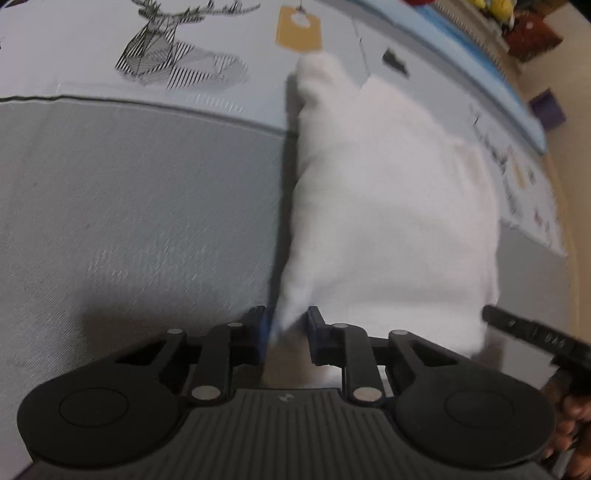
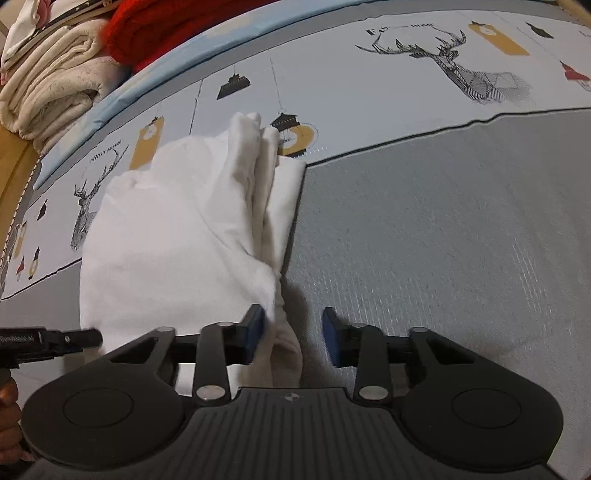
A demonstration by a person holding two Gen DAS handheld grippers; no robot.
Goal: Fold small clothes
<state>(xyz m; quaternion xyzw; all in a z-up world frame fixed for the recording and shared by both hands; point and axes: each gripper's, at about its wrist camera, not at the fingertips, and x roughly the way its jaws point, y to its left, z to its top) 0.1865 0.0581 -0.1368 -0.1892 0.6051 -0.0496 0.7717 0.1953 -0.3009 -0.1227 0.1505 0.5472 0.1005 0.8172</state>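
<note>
A small white garment (image 1: 388, 192) lies partly folded on a grey mat (image 1: 129, 221), its folded layers bunched along one side (image 2: 258, 177). My left gripper (image 1: 288, 326) is at the garment's near corner, and the fabric tip sits pinched between the two pads. My right gripper (image 2: 293, 328) is at the opposite near corner. The cloth edge (image 2: 284, 332) rests against its left pad, while a gap of bare mat shows before the right pad. Each view catches the other gripper's black finger at its edge (image 1: 535, 336) (image 2: 48, 339).
The mat's far part is pale with deer drawings (image 2: 461, 70) and yellow tags (image 1: 299, 33). Folded cream blankets (image 2: 48, 81) and a red knit (image 2: 166, 26) are piled beyond its blue border. A purple box (image 1: 548, 109) stands on the wooden floor.
</note>
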